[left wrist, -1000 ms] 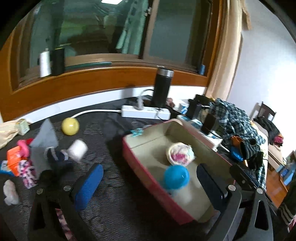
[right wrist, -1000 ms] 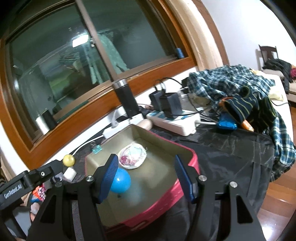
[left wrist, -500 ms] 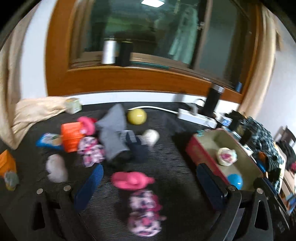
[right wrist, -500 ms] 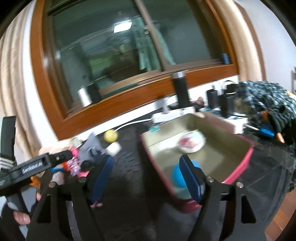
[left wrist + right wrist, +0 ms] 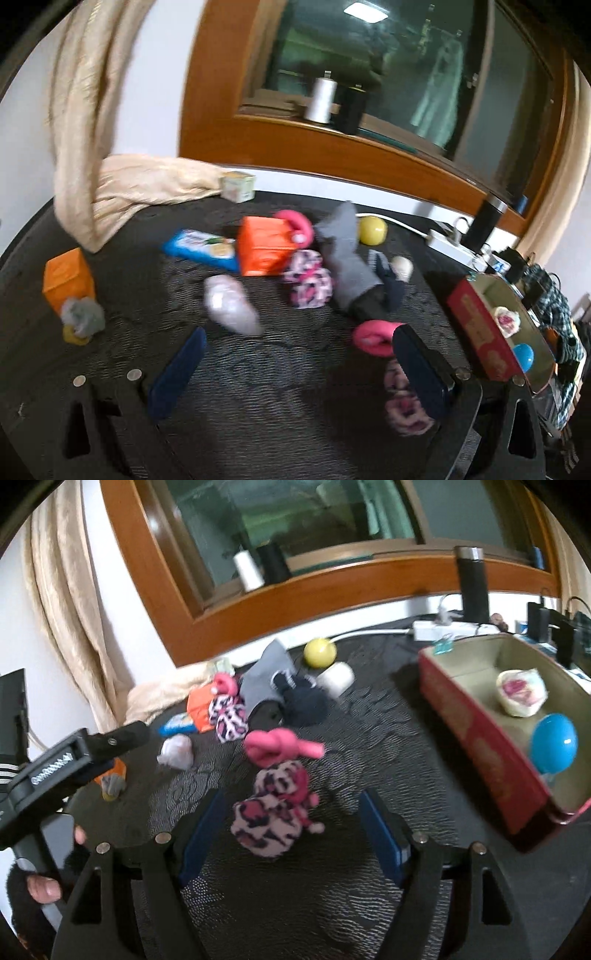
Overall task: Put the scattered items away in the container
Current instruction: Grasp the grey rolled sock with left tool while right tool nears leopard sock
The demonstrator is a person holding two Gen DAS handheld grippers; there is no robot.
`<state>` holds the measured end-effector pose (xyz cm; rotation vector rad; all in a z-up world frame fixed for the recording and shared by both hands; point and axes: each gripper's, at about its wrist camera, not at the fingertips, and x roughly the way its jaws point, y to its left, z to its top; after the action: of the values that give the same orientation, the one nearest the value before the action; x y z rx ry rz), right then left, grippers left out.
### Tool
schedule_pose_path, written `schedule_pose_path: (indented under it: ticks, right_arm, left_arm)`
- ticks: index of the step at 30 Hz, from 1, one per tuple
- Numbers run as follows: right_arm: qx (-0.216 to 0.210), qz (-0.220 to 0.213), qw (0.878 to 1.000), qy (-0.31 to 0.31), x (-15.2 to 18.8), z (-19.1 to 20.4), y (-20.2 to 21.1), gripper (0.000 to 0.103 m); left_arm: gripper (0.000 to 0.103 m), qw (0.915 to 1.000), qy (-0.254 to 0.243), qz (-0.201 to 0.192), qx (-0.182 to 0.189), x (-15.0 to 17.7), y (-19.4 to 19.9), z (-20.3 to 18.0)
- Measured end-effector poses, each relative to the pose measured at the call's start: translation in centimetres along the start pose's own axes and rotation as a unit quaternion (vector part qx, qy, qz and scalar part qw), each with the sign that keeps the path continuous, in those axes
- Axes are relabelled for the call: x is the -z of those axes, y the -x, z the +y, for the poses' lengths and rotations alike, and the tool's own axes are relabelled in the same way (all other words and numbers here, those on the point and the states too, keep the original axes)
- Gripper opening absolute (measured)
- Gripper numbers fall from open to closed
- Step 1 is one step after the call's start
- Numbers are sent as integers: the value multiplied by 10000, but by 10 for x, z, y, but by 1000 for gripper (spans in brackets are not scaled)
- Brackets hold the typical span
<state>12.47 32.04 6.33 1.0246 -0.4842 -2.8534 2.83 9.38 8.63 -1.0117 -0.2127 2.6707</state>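
The red-walled container (image 5: 480, 746) stands at the right and holds a blue ball (image 5: 554, 744) and a white-pink bundle (image 5: 521, 692). My right gripper (image 5: 291, 834) is open, and a pink leopard sock (image 5: 275, 812) lies on the dark mat between its fingers. Just beyond it rests a pink knotted sock (image 5: 277, 747). My left gripper (image 5: 299, 369) is open and empty above the mat. Ahead of it lie a pale bundle (image 5: 232, 304), an orange box (image 5: 264, 245), a blue packet (image 5: 201, 249), a grey sock (image 5: 345, 258) and a yellow ball (image 5: 373, 230). The container (image 5: 480, 332) sits to its right.
A beige curtain (image 5: 81, 110) hangs down onto the mat at the left. A second orange box (image 5: 68, 278) and a grey fluffy lump (image 5: 83, 315) sit near the left edge. A power strip (image 5: 450, 245), a black flask (image 5: 487, 221) and plaid clothing (image 5: 557, 306) crowd the right.
Both grippers have swung left, away from the container and over the scattered items. The leopard sock now lies between the right gripper's fingers. Both stay open.
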Motion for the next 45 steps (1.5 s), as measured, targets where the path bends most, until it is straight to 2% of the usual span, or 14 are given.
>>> schedule_pose_path:
  ticks: [11, 20, 25, 39, 40, 41, 42, 43, 44, 45]
  right_arm:
    - [327, 383, 9986, 169, 0, 17, -40, 78]
    - [424, 395, 9979, 278, -1, 22, -48, 78]
    - [410, 388, 9979, 308, -1, 24, -47, 78]
    - [387, 353, 9980, 363, 1, 25, -48, 78]
    - [396, 345, 9979, 379, 1, 26, -48, 78]
    - [427, 326, 9977, 409, 2, 27, -47, 78]
    - [480, 310, 9973, 456, 2, 28, -48, 76]
    - [525, 297, 9969, 501, 3, 29, -48, 65]
    - [474, 321, 9971, 506, 3, 29, -49, 54]
    - [459, 330, 9972, 480, 3, 28, -49, 52]
  left_arm:
    - [102, 9977, 322, -52, -602, 10, 13, 80]
    - [102, 9866, 812, -84, -1410, 15, 28, 159]
    - [102, 9846, 825, 93, -1536, 15, 16, 174]
    - [102, 9775, 763, 521, -1895, 1, -36, 183]
    - [97, 9773, 764, 530, -1902, 1, -38, 183]
    - [86, 9779, 764, 521, -1877, 2, -37, 184]
    - [80, 9782, 741, 546, -1860, 2, -37, 183]
    - [65, 9786, 722, 575, -1837, 4, -37, 183]
    - [57, 9795, 716, 603, -1783, 5, -38, 182]
    - [57, 9807, 702, 598, -1726, 5, -37, 181]
